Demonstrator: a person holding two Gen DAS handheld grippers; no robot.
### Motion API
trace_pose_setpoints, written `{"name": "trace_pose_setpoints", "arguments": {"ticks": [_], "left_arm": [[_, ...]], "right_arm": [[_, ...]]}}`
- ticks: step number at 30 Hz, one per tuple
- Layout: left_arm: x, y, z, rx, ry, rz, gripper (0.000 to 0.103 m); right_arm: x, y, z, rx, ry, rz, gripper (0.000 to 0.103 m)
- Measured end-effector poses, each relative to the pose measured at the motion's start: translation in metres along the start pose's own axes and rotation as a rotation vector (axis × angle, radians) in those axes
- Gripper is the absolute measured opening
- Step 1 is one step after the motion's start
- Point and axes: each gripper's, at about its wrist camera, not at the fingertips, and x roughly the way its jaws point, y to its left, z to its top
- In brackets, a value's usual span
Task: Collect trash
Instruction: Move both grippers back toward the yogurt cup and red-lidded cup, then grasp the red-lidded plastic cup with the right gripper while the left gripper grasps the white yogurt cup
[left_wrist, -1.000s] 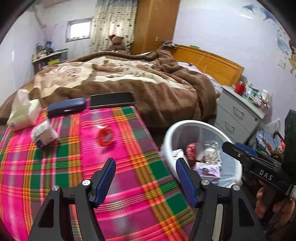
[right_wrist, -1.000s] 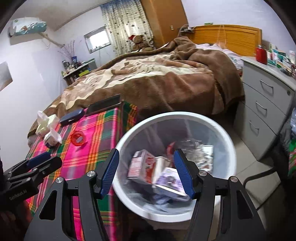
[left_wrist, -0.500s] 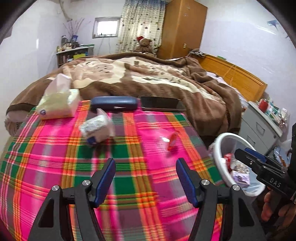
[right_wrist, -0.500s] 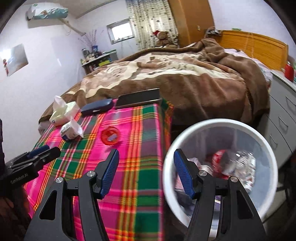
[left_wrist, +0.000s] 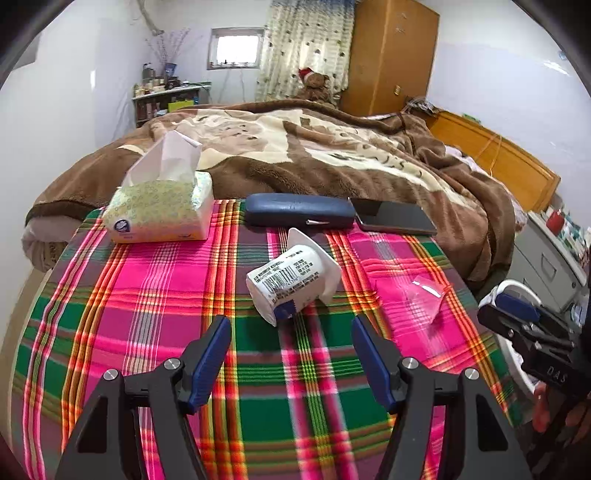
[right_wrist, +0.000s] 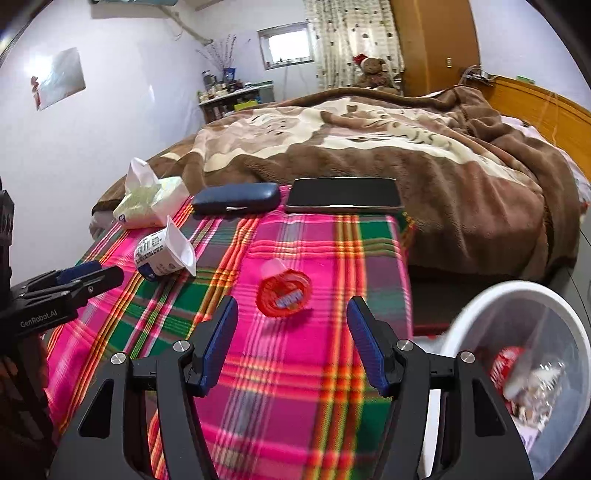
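1. The left gripper (left_wrist: 291, 354), marked "GenRobot.AI", hovers wide open and empty before a tipped yogurt cup (left_wrist: 293, 282) whose barcode label is too small to read.
2. The right gripper (right_wrist: 291, 345), marked "DAS", gapes empty before a red jelly cup (right_wrist: 283, 297), its lid lettering blurred.
3. The white trash bin (right_wrist: 476, 306) is cut off beside the plaid table (right_wrist: 332, 258); its contents are indistinct.

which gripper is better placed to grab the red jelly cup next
Right. The right hand-held gripper is open with the red jelly cup just ahead between its fingers, bin beside it. The left hand-held gripper faces the yogurt cup instead.
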Motion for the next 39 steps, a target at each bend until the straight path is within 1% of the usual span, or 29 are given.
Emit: {"name": "trace_pose_setpoints", "arguments": {"ticks": [3,5,8,9,11,13,15,17,19,21,23,27,29,30,32,33,36,39], "left_arm": [[0.011,0.004,0.005,0.002,0.010,-0.017,0.067],[0.019,0.009,0.010,0.001,0.020,-0.028,0.067],[0.029,0.012,0.019,0.020,0.027,-0.019,0.067],[0.031,0.013,0.021,0.024,0.023,-0.018,0.067],[0.037,0.013,0.026,0.033,0.025,-0.045,0.070],[0.046,0.013,0.031,0.052,0.052,-0.067,0.073],[0.054,0.011,0.034,0.073,0.057,-0.047,0.073],[0.063,0.010,0.036,0.076,0.077,-0.067,0.073],[0.069,0.009,0.037,0.074,0.096,-0.082,0.073],[0.073,0.003,0.034,0.090,0.103,-0.089,0.073],[0.075,-0.002,0.030,0.100,0.116,-0.114,0.073],[0.071,-0.016,0.023,0.128,0.132,-0.160,0.073],[0.067,-0.023,0.020,0.160,0.129,-0.175,0.073],[0.065,-0.025,0.021,0.167,0.125,-0.170,0.073],[0.063,-0.024,0.024,0.160,0.100,-0.145,0.073],[0.062,-0.021,0.026,0.148,0.094,-0.146,0.073],[0.071,-0.013,0.033,0.105,0.112,-0.167,0.073],[0.081,-0.007,0.032,0.069,0.137,-0.173,0.073]], "right_arm": [[0.013,0.003,0.006,-0.017,0.017,0.020,0.063],[0.017,0.006,0.009,-0.028,0.010,0.028,0.063],[0.027,0.009,0.015,-0.051,0.016,0.056,0.063],[0.033,0.011,0.016,-0.063,0.037,0.042,0.064],[0.039,0.011,0.019,-0.077,0.044,0.032,0.064],[0.045,0.012,0.020,-0.086,0.062,0.037,0.064],[0.052,0.013,0.020,-0.092,0.088,0.048,0.064],[0.057,0.014,0.019,-0.105,0.103,0.041,0.064],[0.061,0.014,0.018,-0.121,0.117,0.022,0.064],[0.062,0.013,0.016,-0.130,0.126,0.015,0.064],[0.063,0.012,0.017,-0.128,0.138,0.016,0.064],[0.061,0.007,0.015,-0.115,0.150,0.004,0.064],[0.060,0.005,0.014,-0.104,0.149,0.009,0.063],[0.060,0.005,0.014,-0.098,0.150,0.017,0.062],[0.061,0.005,0.013,-0.099,0.151,0.019,0.062],[0.063,0.006,0.014,-0.100,0.150,0.020,0.062],[0.067,0.007,0.015,-0.101,0.154,0.038,0.062],[0.069,0.009,0.016,-0.110,0.157,0.040,0.062]]}}
